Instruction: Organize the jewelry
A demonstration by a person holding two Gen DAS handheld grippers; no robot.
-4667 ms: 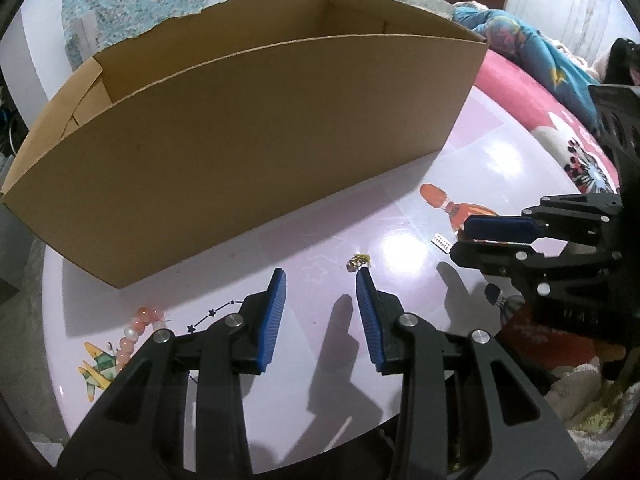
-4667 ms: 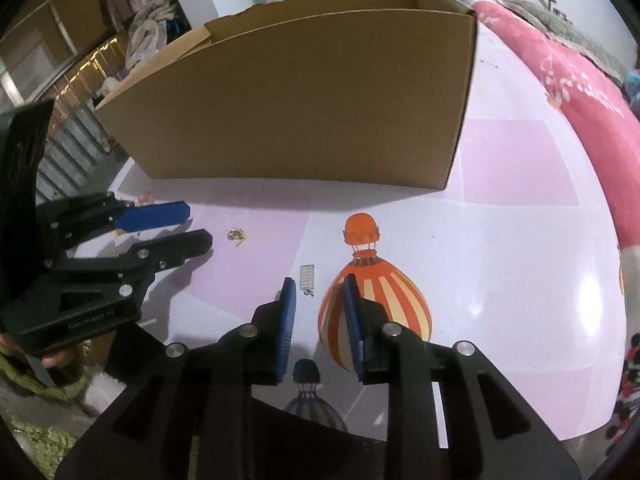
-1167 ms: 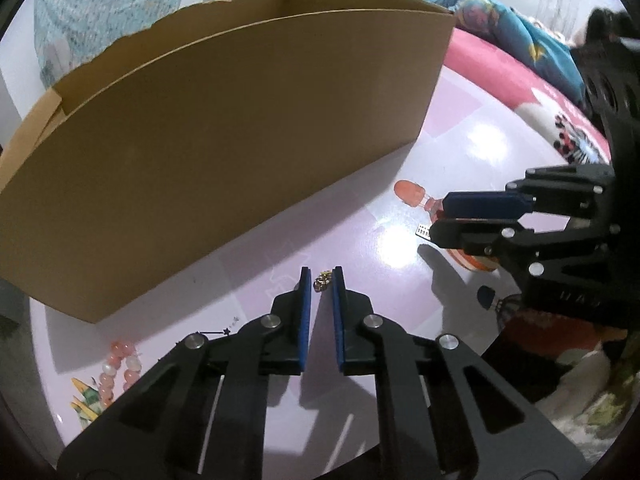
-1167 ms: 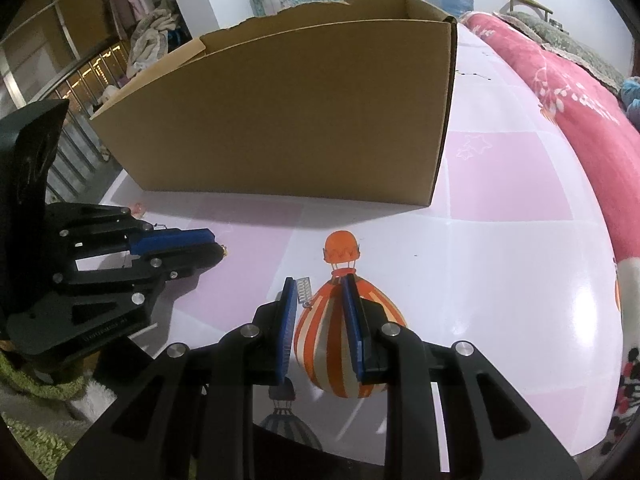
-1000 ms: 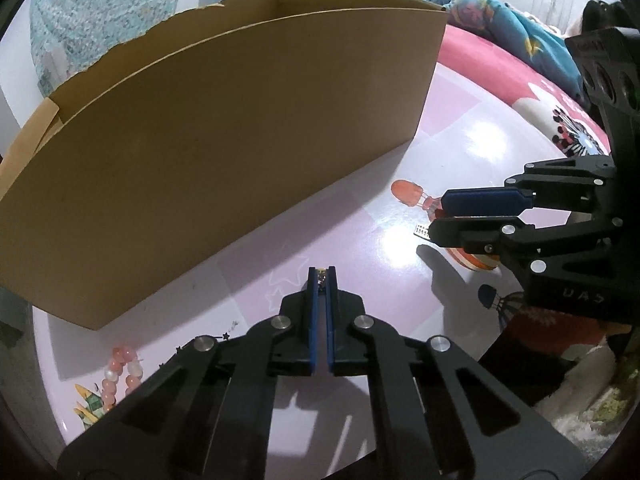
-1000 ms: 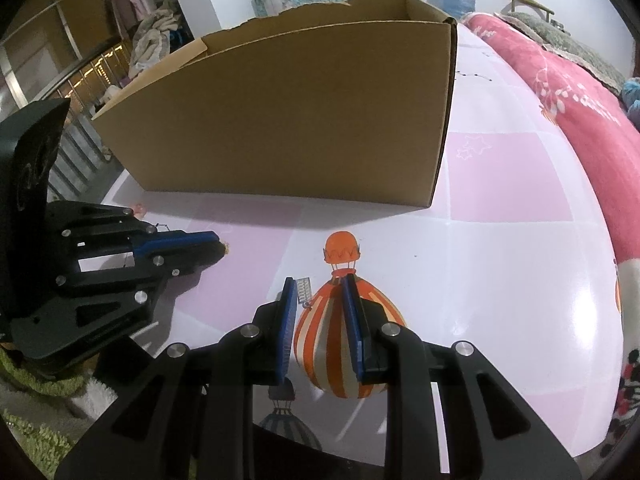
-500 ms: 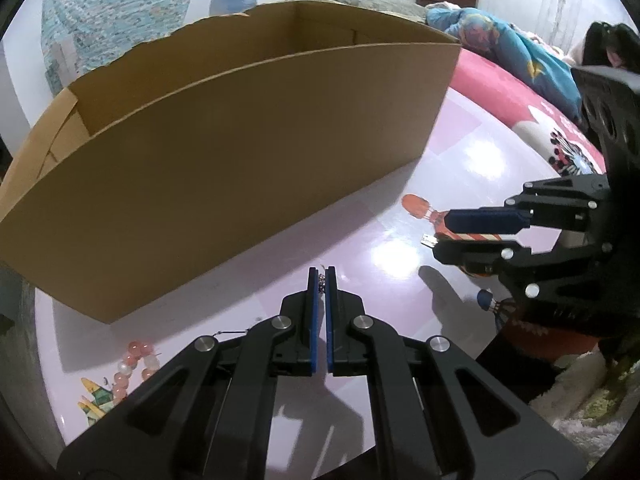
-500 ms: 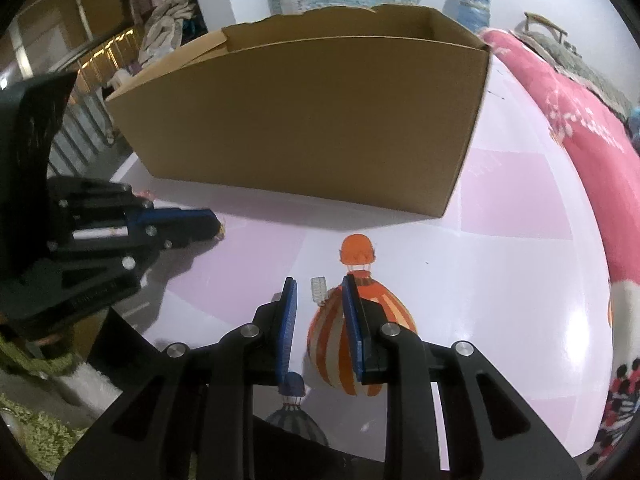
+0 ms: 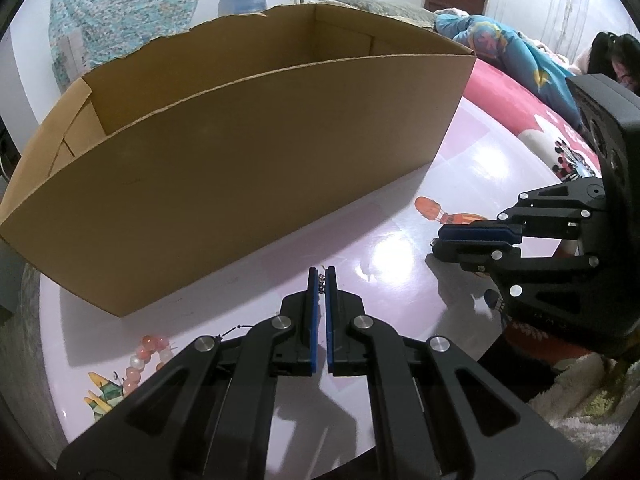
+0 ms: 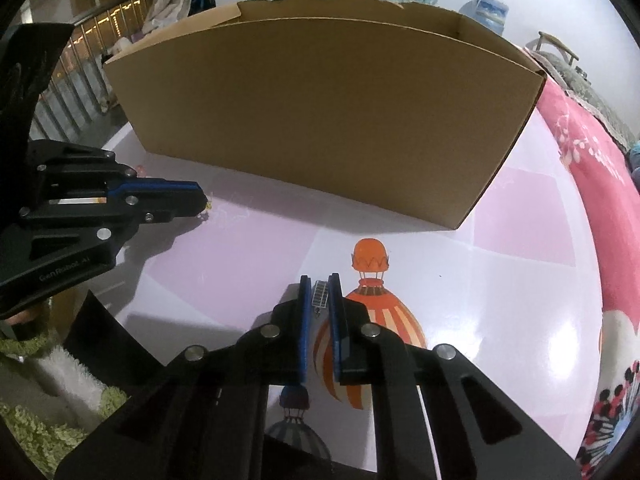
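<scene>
My left gripper [image 9: 321,276] is shut on a small gold earring [image 9: 321,285], held just above the pink table in front of the open cardboard box [image 9: 248,160]. It also shows in the right wrist view [image 10: 200,202], with the gold piece [image 10: 206,205] at its tip. My right gripper [image 10: 321,286] is shut on a small silver rectangular earring [image 10: 320,294], lifted over the orange balloon print. It shows in the left wrist view [image 9: 436,242] too. The box [image 10: 328,120] stands just beyond both grippers.
A pink and white bead bracelet [image 9: 146,350] lies on the table at my left gripper's near left. A pink blanket [image 10: 592,168] borders the table on the right. A green shaggy rug [image 10: 36,432] lies below the table's near edge.
My left gripper closed on the gold earring and lifted it. My right gripper closed on the silver earring and raised it; both now sit higher, nearer the box's rim.
</scene>
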